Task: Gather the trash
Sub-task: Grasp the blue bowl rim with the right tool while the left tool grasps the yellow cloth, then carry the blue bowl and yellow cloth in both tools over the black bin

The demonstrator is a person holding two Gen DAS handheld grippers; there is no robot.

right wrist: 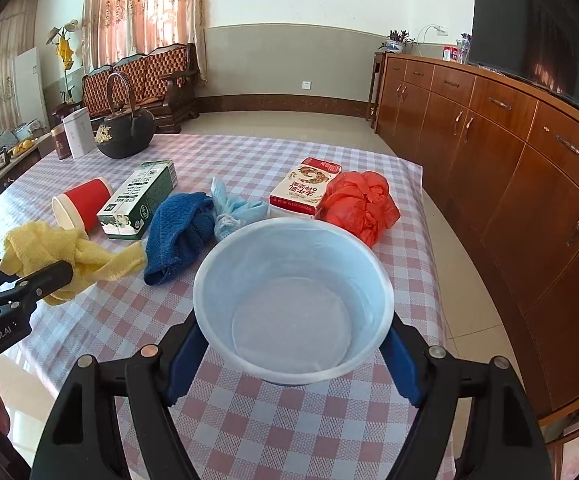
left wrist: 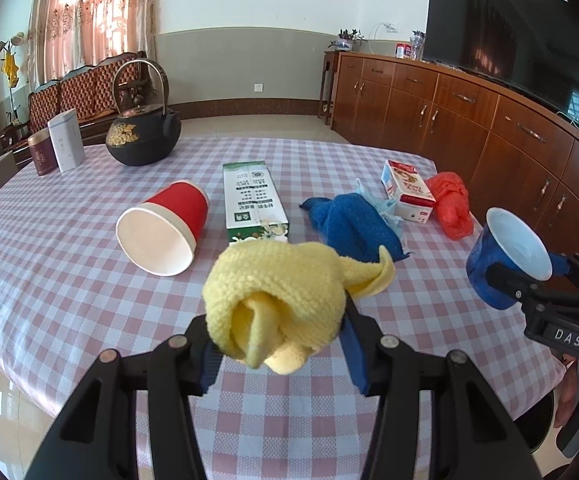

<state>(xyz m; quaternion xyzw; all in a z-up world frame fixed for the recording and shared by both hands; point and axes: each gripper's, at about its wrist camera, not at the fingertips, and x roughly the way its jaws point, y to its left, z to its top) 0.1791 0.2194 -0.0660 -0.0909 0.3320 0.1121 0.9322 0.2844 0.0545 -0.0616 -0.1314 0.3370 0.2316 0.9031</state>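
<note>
Clamped between the left gripper's (left wrist: 277, 328) fingers was a knotted yellow cloth (left wrist: 277, 300), its tail trailing off to their right, while the right gripper's (right wrist: 293, 344) fingers squeezed a blue paper cup (right wrist: 293, 300), mouth toward the camera. Both were held clear above the bench (left wrist: 69, 264); the remaining trash lay ahead of the fingers, the red cup (left wrist: 165, 228) nearer the left hand, the red bag (right wrist: 359, 208) nearer the right.

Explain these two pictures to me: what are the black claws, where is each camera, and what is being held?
No robot: a person holds a hand tool in each hand, with a camera looking along its two fingers. The left view shows the left claw shut on a yellow cloth; the right view shows the right claw gripping a blue cup. On the checked table lie a red cup, a green carton, a blue cloth, a red-and-white box and a red bag.
</note>
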